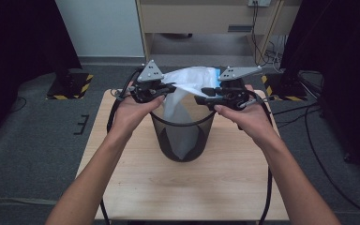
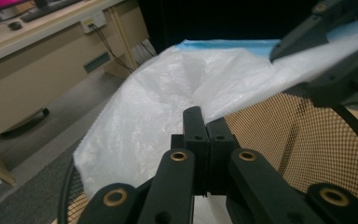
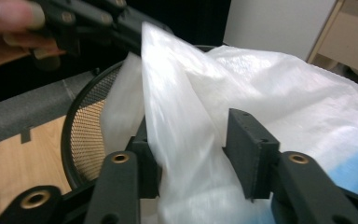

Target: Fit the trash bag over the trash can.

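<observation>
Lining a mesh bin with a plastic bag, worked from above by two hand-held tongs.

Item 1, mesh wastebasket [image 1: 183,136]: black, round, upright on the wooden table [image 1: 136,187], directly below and between both tongs. Its rim sits just under the jaws, so the film can be drawn outward over it, by the look of things.

Item 2, white plastic bag [image 1: 183,101]: thin, translucent, with a blue band at its far edge. The lower part hangs down inside the basket; the upper part rises out of the rim and is stretched between the two tongs, which judging by the tension serves to spread its mouth.

Item 3, left gripper [image 1: 165,88]: held in the left hand [image 1: 133,110] at the near-left rim. In the left gripper view its jaws stand closed pad to pad [image 2: 205,140], with the film lying just beyond and to the side of them; whether a fold is pinched between the pads cannot be told there. In the right gripper view the bag runs taut up to this tool, which suggests it has hold of an edge.

Item 4, right gripper [image 1: 205,93]: held in the right hand [image 1: 243,115] at the near-right rim. Jaws part-way open, a fold of the bag [image 3: 182,140] standing between the pads [image 3: 249,149] without being squeezed; likely a release or a fresh bite on the film.

Item 5, grey carpeted floor and a pale desk beyond both tongs; no part in the work.
</observation>
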